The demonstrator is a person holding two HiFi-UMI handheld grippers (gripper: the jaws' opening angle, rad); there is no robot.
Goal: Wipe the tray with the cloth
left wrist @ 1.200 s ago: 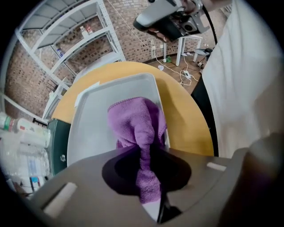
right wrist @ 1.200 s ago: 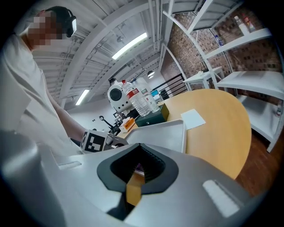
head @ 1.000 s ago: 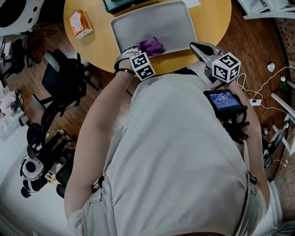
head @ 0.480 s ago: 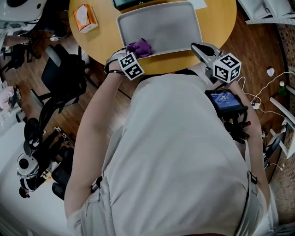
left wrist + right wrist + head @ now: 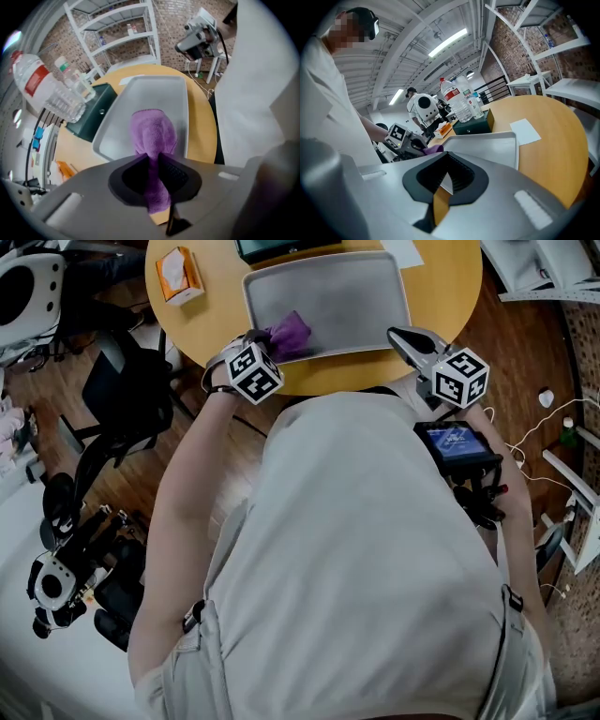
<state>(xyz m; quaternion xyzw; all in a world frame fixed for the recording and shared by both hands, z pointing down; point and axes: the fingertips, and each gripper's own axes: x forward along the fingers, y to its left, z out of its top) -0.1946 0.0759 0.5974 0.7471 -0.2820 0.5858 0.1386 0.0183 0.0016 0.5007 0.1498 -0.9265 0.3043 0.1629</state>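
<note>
1. At the tray's [image 5: 361,292] near-left corner, the left gripper [image 5: 269,339] pinched the cloth [image 5: 292,332] in its jaws. It pointed steeply down, so the cloth's free end hung over the tray for wiping.
2. Right gripper [image 5: 406,337] hovered beside the near-right corner with jaws together and empty, likely staying out of the wipe's way.

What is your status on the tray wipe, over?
Left gripper shut on purple cloth, over near-left corner of tray. Right gripper shut, empty, by its near-right corner. Tray otherwise bare.
</note>
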